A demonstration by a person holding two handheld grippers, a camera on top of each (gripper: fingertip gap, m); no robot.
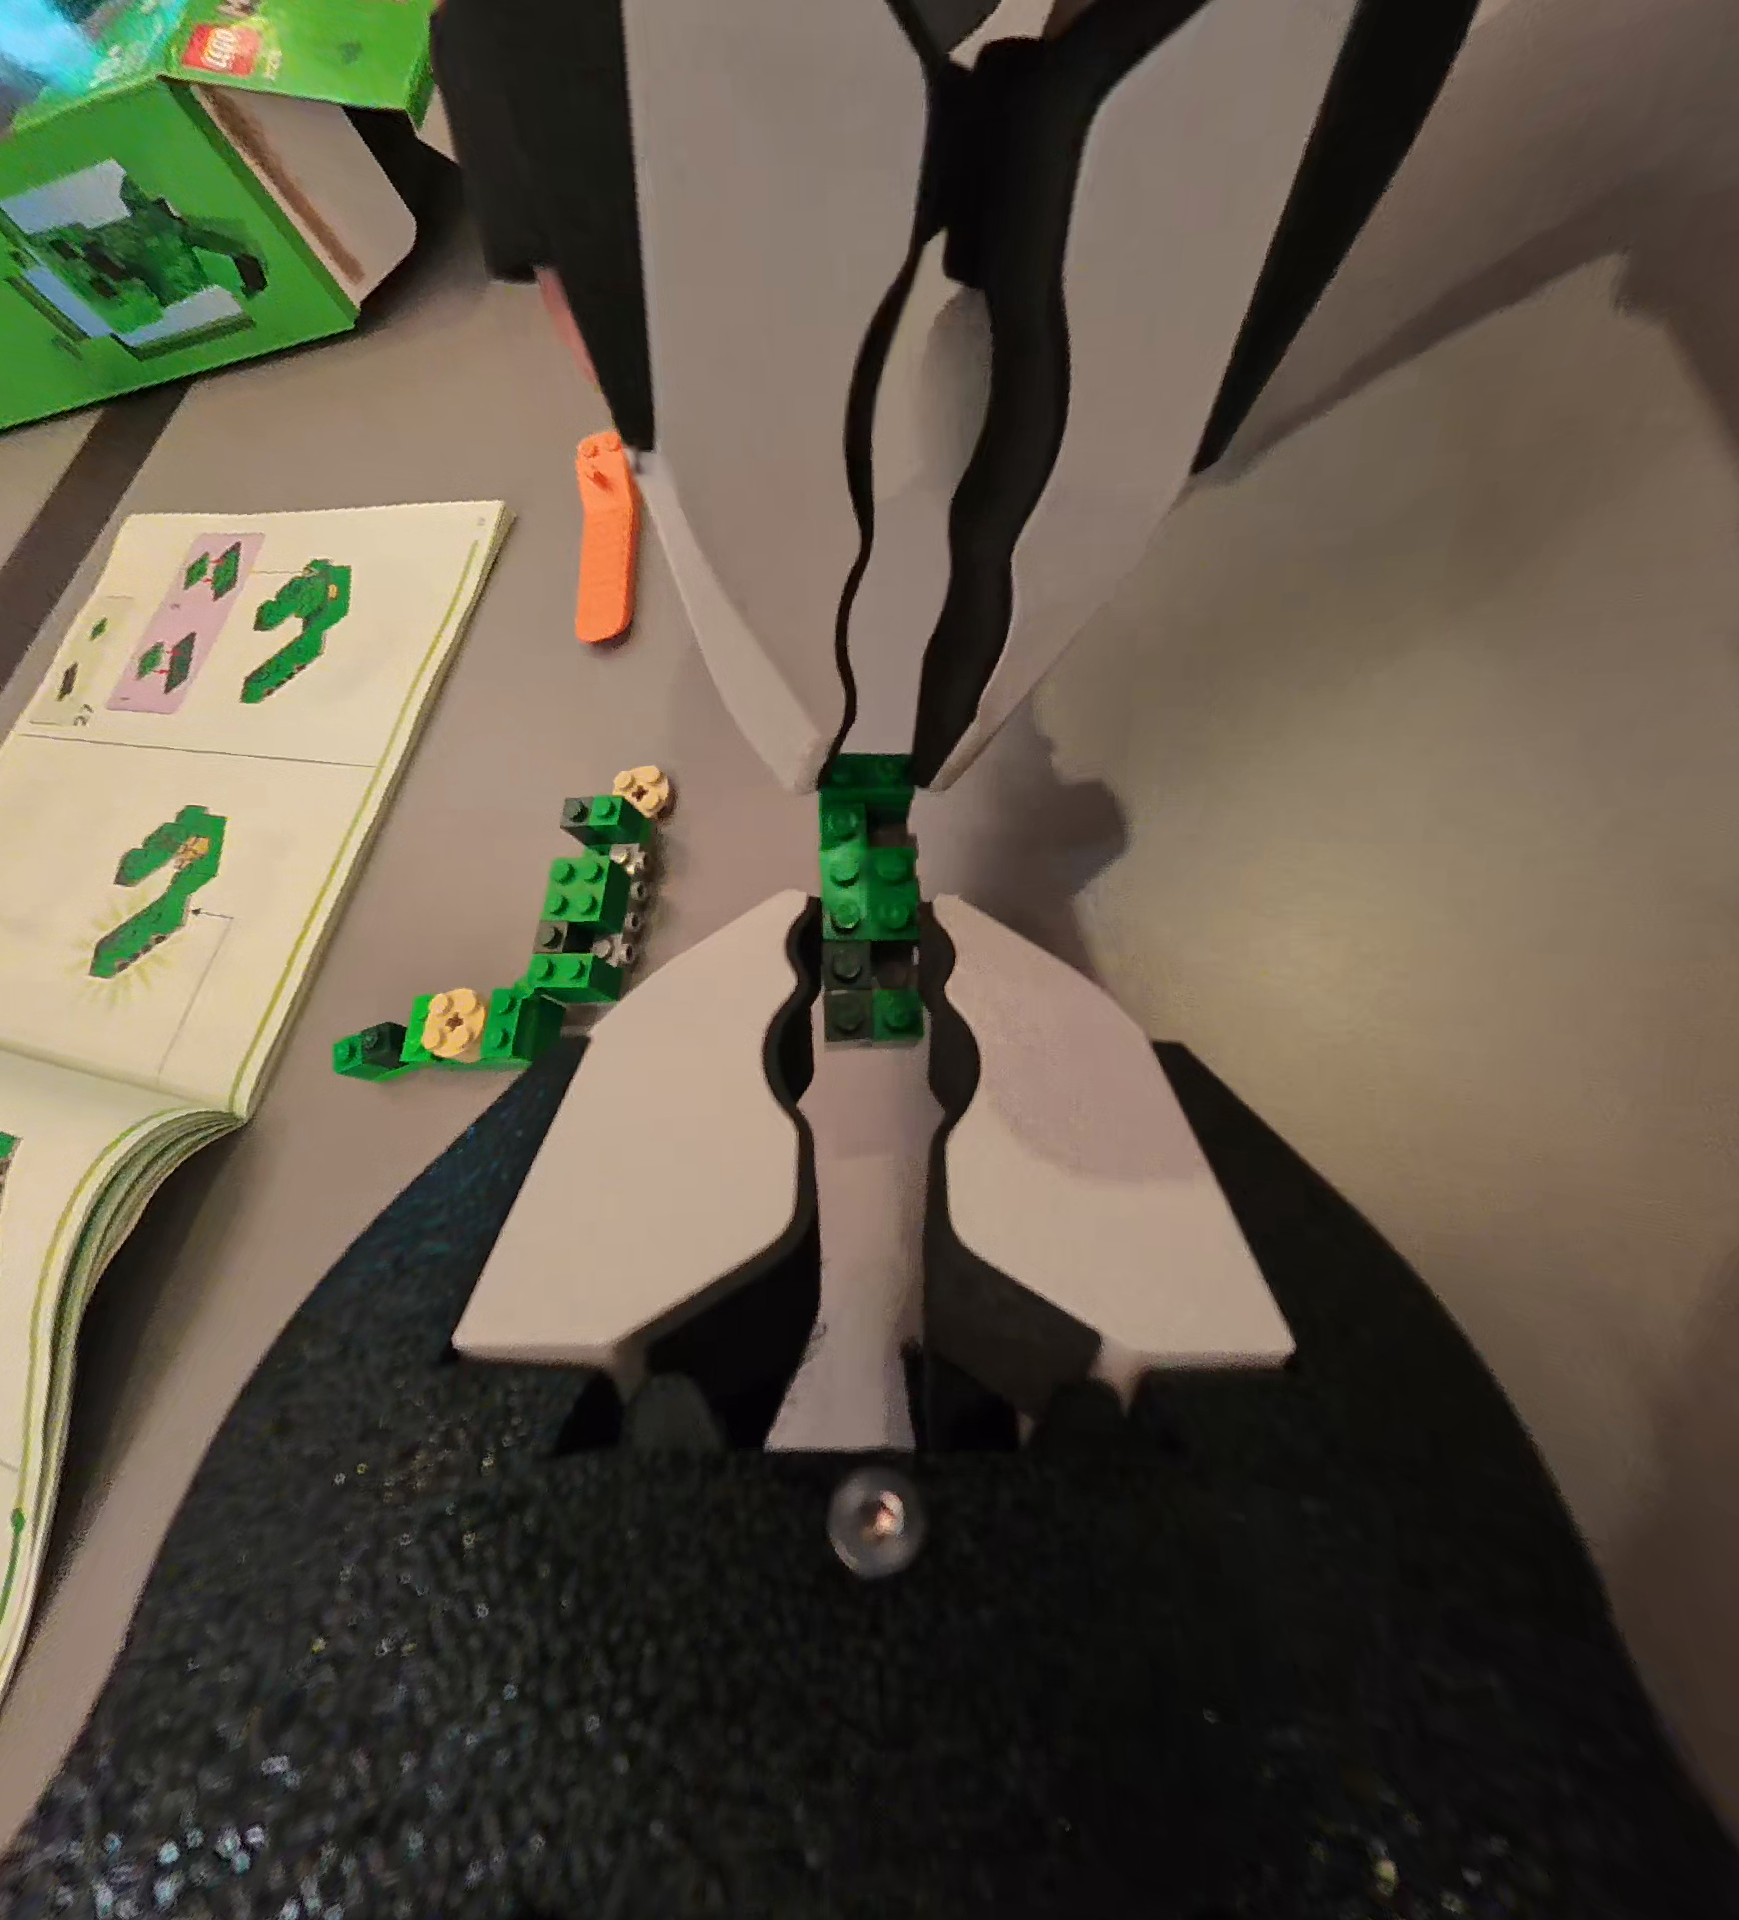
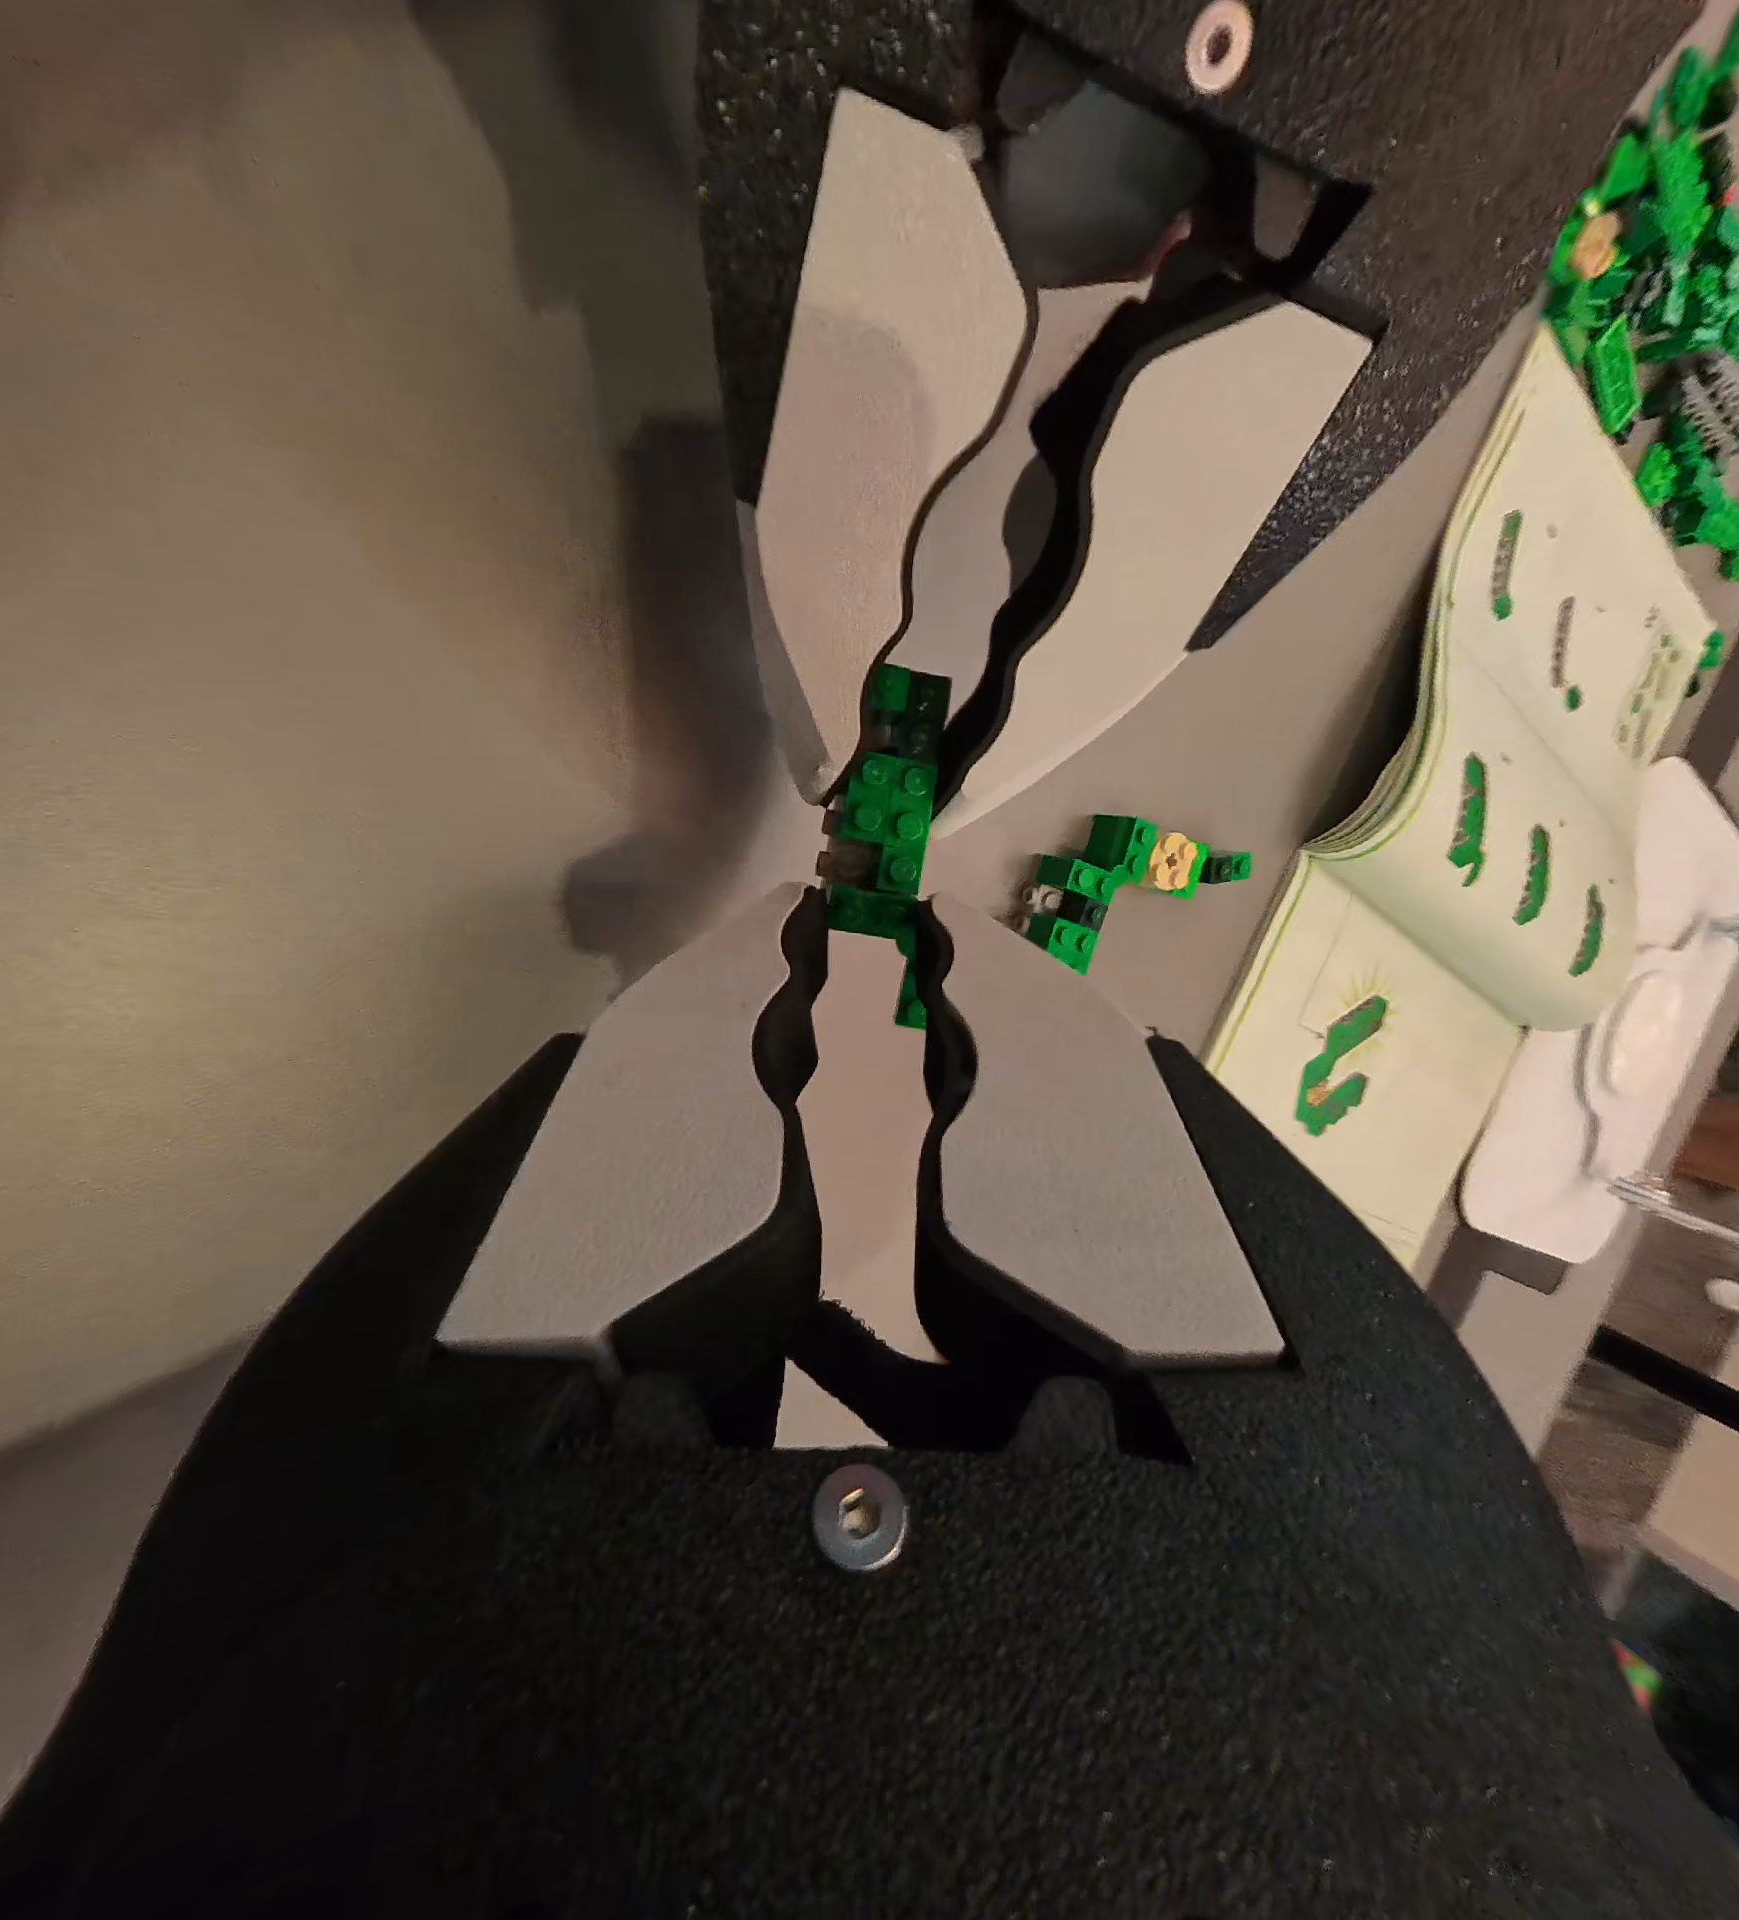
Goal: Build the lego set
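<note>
A narrow green brick assembly (image 1: 870, 883) is held above the grey table between the two grippers, which face each other. My left gripper (image 1: 870, 920) is shut on its near end in the left wrist view. My right gripper (image 1: 875, 774) comes in from the top and is shut on the far end. In the right wrist view the same assembly (image 2: 891, 821) sits between my right gripper (image 2: 870, 909) below and the left gripper (image 2: 891, 795) above. A second, S-shaped green assembly (image 1: 553, 935) with two tan round pieces lies on the table; it also shows in the right wrist view (image 2: 1114, 883).
An open instruction booklet (image 1: 169, 831) lies left of the work spot, also seen in the right wrist view (image 2: 1467, 831). A green set box (image 1: 117, 260) and an orange brick separator (image 1: 603, 540) lie behind. A pile of loose green bricks (image 2: 1696, 312) and a white tray (image 2: 1623, 1039) lie beyond the booklet. My left and right fingertips are right by each other.
</note>
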